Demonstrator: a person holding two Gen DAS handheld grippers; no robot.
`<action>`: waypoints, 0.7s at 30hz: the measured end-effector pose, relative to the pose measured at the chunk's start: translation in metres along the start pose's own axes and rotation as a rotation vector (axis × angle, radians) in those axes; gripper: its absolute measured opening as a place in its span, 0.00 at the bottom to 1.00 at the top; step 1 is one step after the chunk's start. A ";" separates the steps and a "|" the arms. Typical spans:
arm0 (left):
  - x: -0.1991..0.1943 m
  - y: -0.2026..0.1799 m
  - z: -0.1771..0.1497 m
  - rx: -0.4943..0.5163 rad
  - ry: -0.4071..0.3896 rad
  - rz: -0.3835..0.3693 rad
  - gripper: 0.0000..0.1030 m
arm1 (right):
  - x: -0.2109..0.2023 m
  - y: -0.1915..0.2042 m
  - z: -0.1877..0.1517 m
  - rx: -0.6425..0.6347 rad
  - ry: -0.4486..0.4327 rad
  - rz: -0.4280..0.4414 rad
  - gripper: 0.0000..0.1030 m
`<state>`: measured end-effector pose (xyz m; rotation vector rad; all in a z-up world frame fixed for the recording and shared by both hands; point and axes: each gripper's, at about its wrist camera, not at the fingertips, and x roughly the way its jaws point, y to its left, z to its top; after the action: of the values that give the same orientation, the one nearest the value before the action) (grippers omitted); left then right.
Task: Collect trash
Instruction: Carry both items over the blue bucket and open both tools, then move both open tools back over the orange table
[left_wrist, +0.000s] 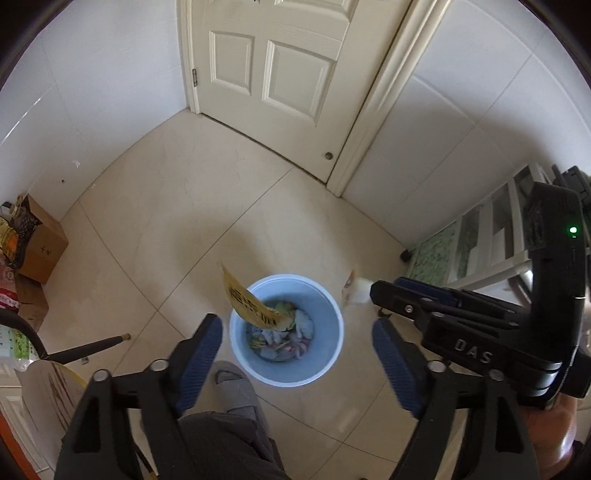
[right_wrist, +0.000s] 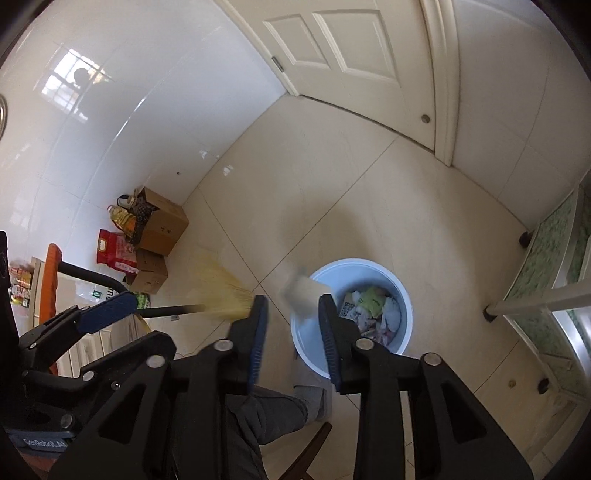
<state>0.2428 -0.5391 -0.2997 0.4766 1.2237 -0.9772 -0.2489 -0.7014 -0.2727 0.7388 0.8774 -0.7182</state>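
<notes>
Left tongs (left_wrist: 297, 356) gape wide, empty; yellow wrapper (left_wrist: 251, 304) mid-air at bin (left_wrist: 286, 328) rim, lower centre. Right tongs (right_wrist: 293, 332) part-open, pale scrap (right_wrist: 304, 295) blurred, loose. Risk: both may clip rim, land on floor.

You had soft, even daylight in both views, bright enough to read the pale floor (left_wrist: 166, 236) clearly. In the right wrist view a window's reflection glared on the glossy wall (right_wrist: 74, 77), with streaks of sheen running down the tiles. Faint shadows fell across the floor by the door (left_wrist: 273, 74). The fisheye bent straight lines and darkened every corner to black. Motion blur smeared the yellow wrapper (right_wrist: 221, 291) and the pale scrap (right_wrist: 303, 295) there; the blue bin (left_wrist: 332, 350) stayed fairly sharp.
</notes>
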 end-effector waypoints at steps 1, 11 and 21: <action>0.008 0.009 0.016 0.001 0.008 0.006 0.83 | 0.000 -0.001 0.000 0.007 -0.003 0.002 0.48; -0.009 0.036 0.028 -0.017 -0.031 0.063 0.83 | -0.001 -0.004 0.001 0.028 -0.021 -0.027 0.88; -0.090 0.011 -0.020 -0.002 -0.219 0.133 0.91 | -0.050 0.026 -0.003 0.003 -0.129 -0.043 1.00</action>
<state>0.2388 -0.4848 -0.2244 0.4311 0.9837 -0.8895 -0.2516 -0.6723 -0.2243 0.6704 0.7768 -0.7963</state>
